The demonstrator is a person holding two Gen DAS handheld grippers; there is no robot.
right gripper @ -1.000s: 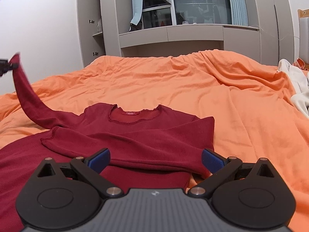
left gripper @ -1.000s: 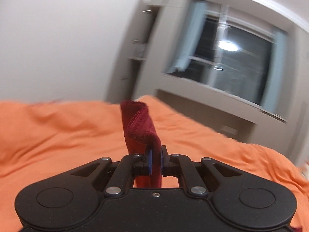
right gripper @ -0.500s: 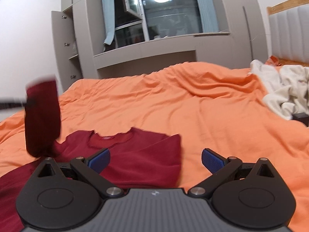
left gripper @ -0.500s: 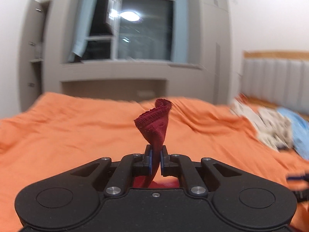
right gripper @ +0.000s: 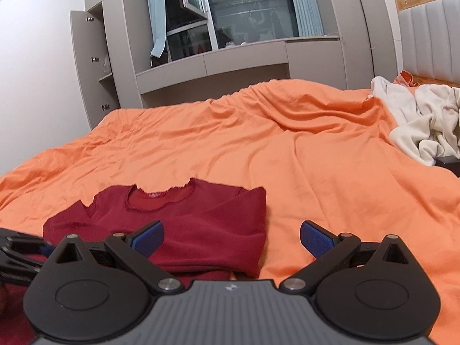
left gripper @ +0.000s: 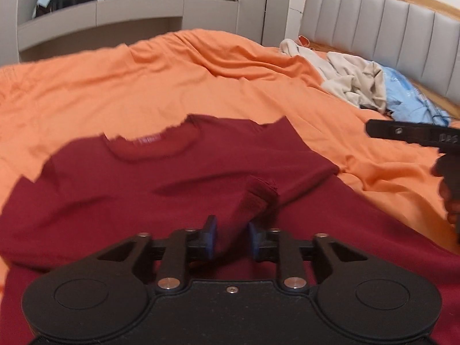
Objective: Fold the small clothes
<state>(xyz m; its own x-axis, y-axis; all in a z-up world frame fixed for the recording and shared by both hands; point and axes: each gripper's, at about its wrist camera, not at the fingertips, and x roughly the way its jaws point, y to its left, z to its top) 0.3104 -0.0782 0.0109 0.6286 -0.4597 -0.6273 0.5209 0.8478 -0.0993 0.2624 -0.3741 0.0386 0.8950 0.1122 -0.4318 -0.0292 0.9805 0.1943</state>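
- the dark red shirt (left gripper: 178,184) lies spread on the bed's orange cover (left gripper: 143,83), collar away from the cameras.
- left gripper (left gripper: 230,237): jaws opening, the sleeve cuff (left gripper: 258,198) between them, unpressed.
- right gripper (right gripper: 231,237): jaws wide apart, holding nothing, over the shirt's edge.

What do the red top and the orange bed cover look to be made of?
Red top: soft matte knit, probably cotton jersey; it drapes limp and has a frilled, stitched neckline. Orange bed cover: smooth woven fabric, likely cotton, matte with a faint sheen, lying in broad soft creases.
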